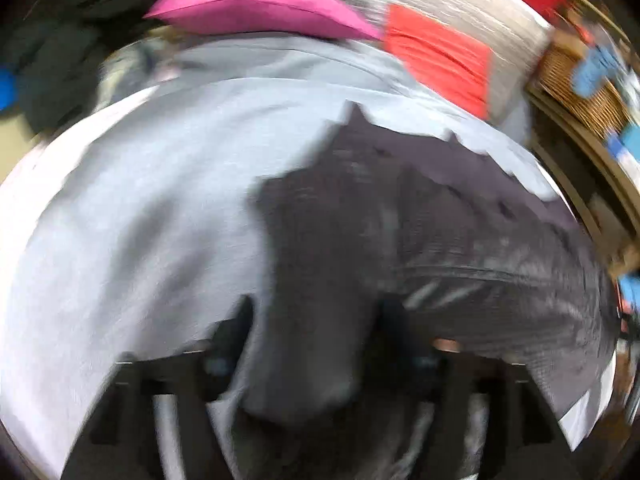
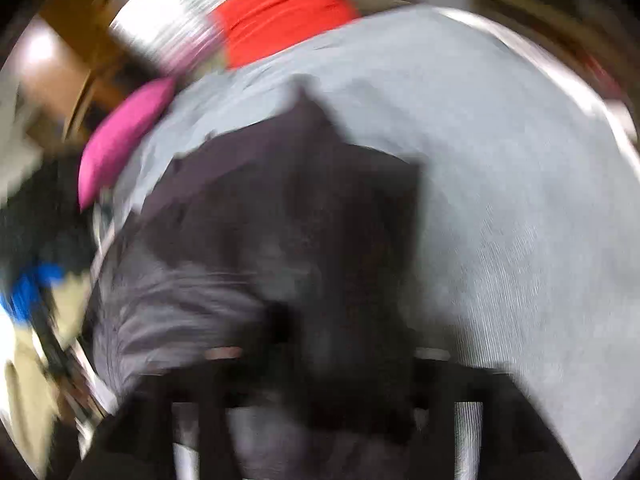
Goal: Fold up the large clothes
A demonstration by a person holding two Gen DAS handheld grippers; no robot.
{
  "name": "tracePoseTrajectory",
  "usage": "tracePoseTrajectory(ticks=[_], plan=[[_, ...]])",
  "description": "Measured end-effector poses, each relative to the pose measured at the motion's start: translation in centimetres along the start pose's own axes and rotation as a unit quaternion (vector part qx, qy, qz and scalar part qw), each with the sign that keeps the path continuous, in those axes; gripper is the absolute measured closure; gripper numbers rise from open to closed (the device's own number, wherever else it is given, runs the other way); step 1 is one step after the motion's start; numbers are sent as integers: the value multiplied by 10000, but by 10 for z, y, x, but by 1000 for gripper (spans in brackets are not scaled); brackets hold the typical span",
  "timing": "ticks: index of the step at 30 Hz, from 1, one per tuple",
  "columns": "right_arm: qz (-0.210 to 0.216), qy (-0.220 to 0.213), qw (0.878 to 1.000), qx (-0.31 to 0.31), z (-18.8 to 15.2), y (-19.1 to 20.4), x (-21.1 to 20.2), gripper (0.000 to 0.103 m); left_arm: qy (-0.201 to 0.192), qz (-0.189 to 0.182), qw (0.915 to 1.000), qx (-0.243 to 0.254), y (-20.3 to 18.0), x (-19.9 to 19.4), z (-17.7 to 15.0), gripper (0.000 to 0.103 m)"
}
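A large dark grey garment (image 1: pixel 420 220) lies spread over a pale grey bed sheet (image 1: pixel 140 200). Both views are motion-blurred. My left gripper (image 1: pixel 316 320) has a bunch of the dark cloth between its fingers (image 1: pixel 240 328) and looks shut on it. The garment also shows in the right wrist view (image 2: pixel 280 208), on the same sheet (image 2: pixel 520 200). My right gripper (image 2: pixel 340 344) likewise has dark cloth bunched between its fingers; the pads are hidden by the fabric.
A magenta pillow (image 1: pixel 256 4) and a red-and-white striped cushion (image 1: pixel 440 52) lie at the bed's far end. A wicker basket (image 1: pixel 576 84) stands at the right. Dark clothes (image 1: pixel 52 68) lie at the left. The pillow (image 2: pixel 124 136) and cushion (image 2: pixel 280 20) show in the right view.
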State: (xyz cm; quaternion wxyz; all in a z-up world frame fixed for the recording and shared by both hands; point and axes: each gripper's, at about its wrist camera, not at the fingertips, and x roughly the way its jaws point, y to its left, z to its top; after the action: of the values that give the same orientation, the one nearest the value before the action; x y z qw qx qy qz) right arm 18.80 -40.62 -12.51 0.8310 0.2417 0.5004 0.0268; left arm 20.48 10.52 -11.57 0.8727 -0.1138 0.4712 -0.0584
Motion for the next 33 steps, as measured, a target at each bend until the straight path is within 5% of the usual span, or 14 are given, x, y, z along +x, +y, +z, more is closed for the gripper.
tracePoseTrajectory(ticks=[2, 4, 7, 10, 13, 18, 20, 22, 25, 33], plan=[[-8, -63, 10000, 69, -3, -3, -12, 30, -9, 40, 10000, -8, 6, -15, 9, 25], [-476, -161, 9984, -253, 1, 4, -32, 30, -155, 541, 9983, 165, 6, -34, 20, 25], [-814, -721, 9923, -600, 14, 31, -70, 30, -716, 843, 9929, 435, -13, -69, 31, 25], [-411, -987, 9888, -1043, 21, 75, -87, 26, -949, 697, 9887, 928, -52, -80, 33, 25], [-299, -585, 9805, -1854, 23, 126, -59, 24, -894, 525, 9826, 1544, -111, -68, 26, 25], [-1183, -49, 9623, -2448, 20, 159, 12, 24, -565, 545, 9766, 2000, -181, -12, 4, 24], [-1557, 36, 9530, -2599, 19, 158, 30, 24, -423, 897, 9721, 2124, -193, 14, -5, 25], [-1910, 147, 9455, -2633, 19, 146, 48, 22, -112, 1148, 9709, 2099, -189, 44, -8, 22], [-1909, 237, 9529, -2344, 27, 130, 52, 16, -53, 1296, 9719, 1964, -182, 60, -2, 17], [-2019, -48, 9630, -1783, 33, 116, 43, 7, 77, 973, 9862, 1337, -158, 42, 18, 11]])
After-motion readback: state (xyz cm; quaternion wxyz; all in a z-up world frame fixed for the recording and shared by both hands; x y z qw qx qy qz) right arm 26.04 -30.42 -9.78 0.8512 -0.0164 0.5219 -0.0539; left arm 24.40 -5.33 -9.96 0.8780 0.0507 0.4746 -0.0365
